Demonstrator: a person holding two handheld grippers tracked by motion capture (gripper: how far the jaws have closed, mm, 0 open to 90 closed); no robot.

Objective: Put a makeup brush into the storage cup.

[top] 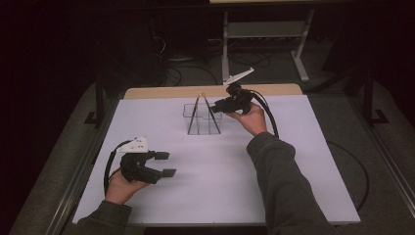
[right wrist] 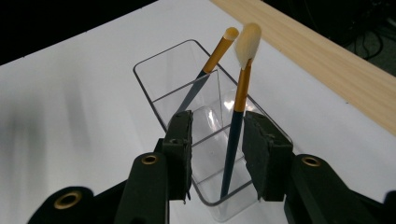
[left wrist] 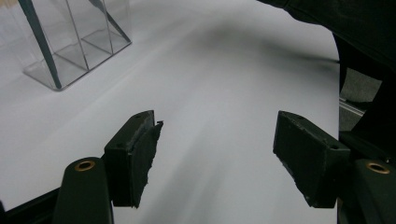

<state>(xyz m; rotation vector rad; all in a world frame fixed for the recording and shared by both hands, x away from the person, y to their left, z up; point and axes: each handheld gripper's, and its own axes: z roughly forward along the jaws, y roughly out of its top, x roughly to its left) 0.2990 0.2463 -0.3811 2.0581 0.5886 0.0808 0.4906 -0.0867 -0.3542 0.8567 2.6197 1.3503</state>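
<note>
Clear acrylic, the three-compartment holder [top: 202,119] stood toward twelve o'clock on the white table [top: 215,171], just short of the bare wooden strip [right wrist: 327,60] along the far edge. Two makeup brushes already stood in it. The first brush [right wrist: 205,70], with a flat tan tip, leaned in a farther compartment. The second brush [right wrist: 238,107], with a fluffy cream head above a gold ferrule and a dark blue handle, stood nearly upright in the nearest compartment, its foot down on the holder's floor.

The right gripper [right wrist: 217,149] hung at the holder's three o'clock side in the high view. Its fingers [right wrist: 180,154] stood narrowly apart on either side of the second brush's handle; there was a visible gap on each side, so they appeared to have let go rather than to be gripping. By this reading the placing of the second brush was done, or as good as done, with only the withdrawal left.

The left gripper [top: 164,164] rested low at about eight o'clock on the table, well apart from the holder, its fingers [left wrist: 133,156] wide and empty over bare white surface.

No other brush lay on the table, so little seemed to remain. One compartment of the holder looked unfilled, though the pictures could not settle whether anything was meant for it.
</note>
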